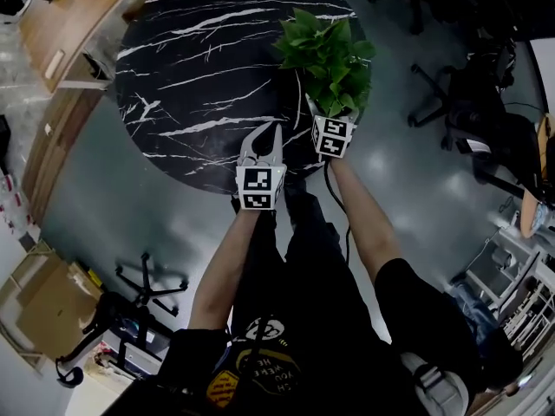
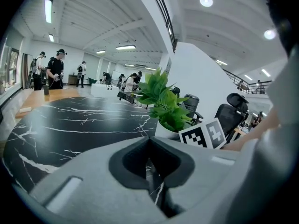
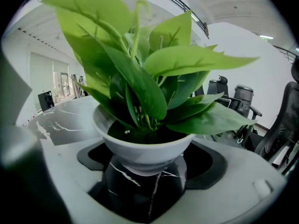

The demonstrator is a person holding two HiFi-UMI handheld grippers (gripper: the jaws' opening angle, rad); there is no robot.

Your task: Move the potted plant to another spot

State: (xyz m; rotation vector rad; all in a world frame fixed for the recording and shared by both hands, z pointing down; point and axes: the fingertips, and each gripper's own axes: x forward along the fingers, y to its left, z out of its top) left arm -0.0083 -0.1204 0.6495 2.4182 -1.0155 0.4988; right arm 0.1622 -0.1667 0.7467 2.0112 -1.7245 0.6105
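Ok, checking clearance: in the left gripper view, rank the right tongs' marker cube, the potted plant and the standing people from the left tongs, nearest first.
1. marker cube, right, just ahead.
2. potted plant, behind it on the table.
3. standing people, far left, beyond the table.

Black marble table (image 1: 199, 85), grey floor (image 1: 130, 224)

Colours and patterns on your table, item by item.
You have a round black marble tabletop (image 1: 191, 76) veined with thin white streaks; a potted plant (image 1: 328, 55), bright green leaves in a plain white bowl pot (image 3: 142, 150); a pale grey left gripper (image 1: 263, 139) and right gripper (image 3: 148, 164), each carrying a white cube printed with black square markers; and a glossy grey floor (image 1: 130, 224).
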